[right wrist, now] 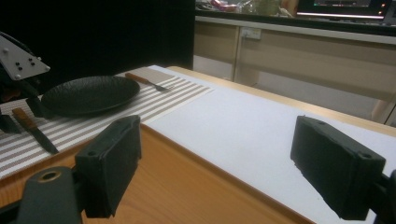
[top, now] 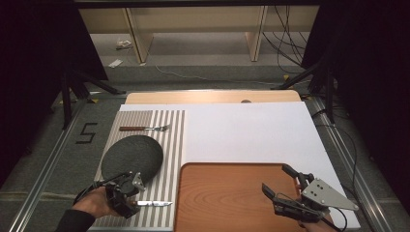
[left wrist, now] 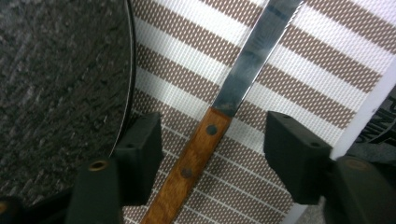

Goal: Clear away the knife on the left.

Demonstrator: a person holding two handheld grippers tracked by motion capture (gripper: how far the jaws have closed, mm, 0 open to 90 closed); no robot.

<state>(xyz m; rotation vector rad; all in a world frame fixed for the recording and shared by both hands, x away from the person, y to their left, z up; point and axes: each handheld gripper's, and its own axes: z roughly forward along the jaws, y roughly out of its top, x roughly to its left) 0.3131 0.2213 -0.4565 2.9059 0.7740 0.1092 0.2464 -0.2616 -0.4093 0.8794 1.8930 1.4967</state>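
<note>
Place setting seemingly part done: plate and fork lying on striped mat, knife flat beside plate between spread left gripper jaws, ungrasped; right gripper agape, empty over wooden tray.

Right gripper: jaws wide apart at the bottom of the frame, nothing between them.
Wooden tray: lower centre, under the jaws.
White mat: centre right.
Striped placemat: left.
Black plate: on placemat.
Fork: behind plate.
Knife: far left.
</note>
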